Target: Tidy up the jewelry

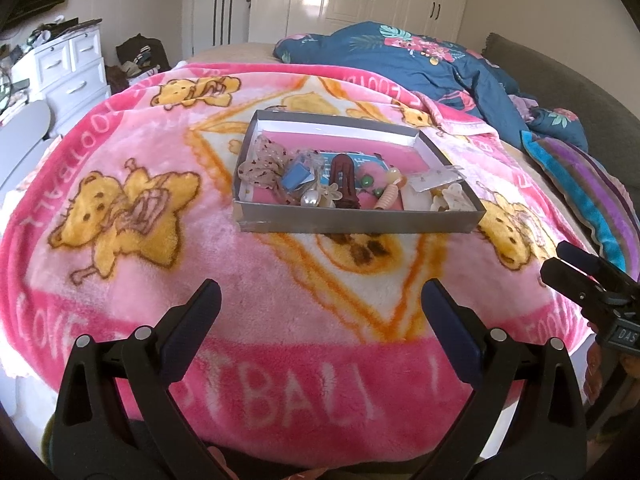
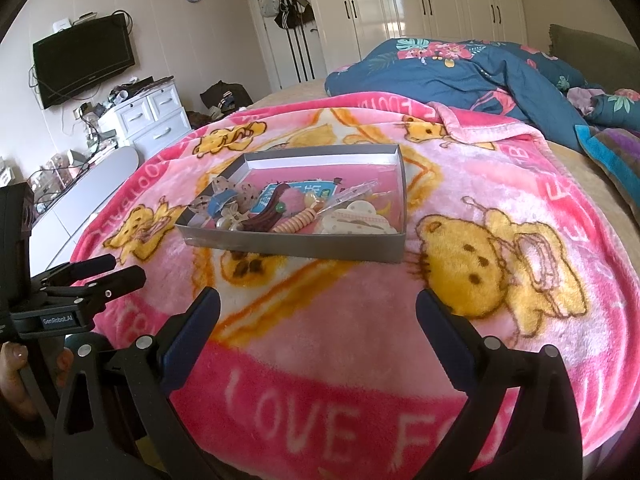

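I hold my left gripper (image 1: 320,300) low over the near edge of the bed, its fingers spread wide with nothing between them, aimed straight at the shallow grey cardboard tray (image 1: 360,222) so that the whole tray sits in my sightline. My right gripper (image 2: 318,308) hangs the same way, fingers wide apart and empty, a little to the side, so each tool shows at the edge of the other's view and neither blocks the tray.

The tray rests flat on the pink bear-print fleece blanket (image 1: 240,272), well ahead of both grippers; I judge the soft pile keeps it from sliding. All the jewelry and hair pieces I can see lie inside it, crowded toward the near wall while the far half of its pink floor is bare: a spotted sheer bow (image 1: 262,164) at the left, a dark brown hair claw (image 1: 345,180) standing lengthwise in the middle, a pearl bead (image 1: 309,200) and a ribbed peach coil (image 1: 387,199) against the front wall, a pink pompom (image 1: 370,170) behind them, and a cream flower-shaped clip (image 2: 356,218) at the right corner.

Nothing lies loose on the blanket. That fits either a jumble waiting to be sorted or pieces gathered back into the tray; I cannot tell which.
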Demonstrator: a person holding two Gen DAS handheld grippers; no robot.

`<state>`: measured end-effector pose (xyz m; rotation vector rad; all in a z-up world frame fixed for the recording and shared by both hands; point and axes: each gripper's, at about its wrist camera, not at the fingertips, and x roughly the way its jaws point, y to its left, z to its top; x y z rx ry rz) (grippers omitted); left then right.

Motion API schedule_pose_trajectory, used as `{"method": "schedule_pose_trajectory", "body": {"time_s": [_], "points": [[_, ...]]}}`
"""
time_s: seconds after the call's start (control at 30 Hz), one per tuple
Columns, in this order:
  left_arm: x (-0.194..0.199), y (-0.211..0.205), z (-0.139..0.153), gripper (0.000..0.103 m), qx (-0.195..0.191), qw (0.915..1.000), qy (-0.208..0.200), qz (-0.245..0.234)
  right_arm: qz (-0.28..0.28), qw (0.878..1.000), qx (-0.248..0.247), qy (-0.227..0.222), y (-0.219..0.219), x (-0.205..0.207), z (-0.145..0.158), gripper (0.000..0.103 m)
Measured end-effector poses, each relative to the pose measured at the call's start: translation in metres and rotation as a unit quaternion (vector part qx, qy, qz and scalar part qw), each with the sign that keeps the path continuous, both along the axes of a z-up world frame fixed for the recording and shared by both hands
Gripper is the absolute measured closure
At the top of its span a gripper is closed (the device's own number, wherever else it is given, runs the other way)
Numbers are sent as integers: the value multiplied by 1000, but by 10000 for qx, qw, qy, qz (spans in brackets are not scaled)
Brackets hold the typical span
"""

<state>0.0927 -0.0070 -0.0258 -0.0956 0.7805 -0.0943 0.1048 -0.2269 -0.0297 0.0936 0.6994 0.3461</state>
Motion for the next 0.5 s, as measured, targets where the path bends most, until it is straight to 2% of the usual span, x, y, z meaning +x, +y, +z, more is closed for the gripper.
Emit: {"method": "schedule_pose_trajectory", "body": {"time_s": [0.5], "points": [[0,2,3,9,36,10000,-23,26,-3,10000,-11,-1,-1,0,0,5]]}}
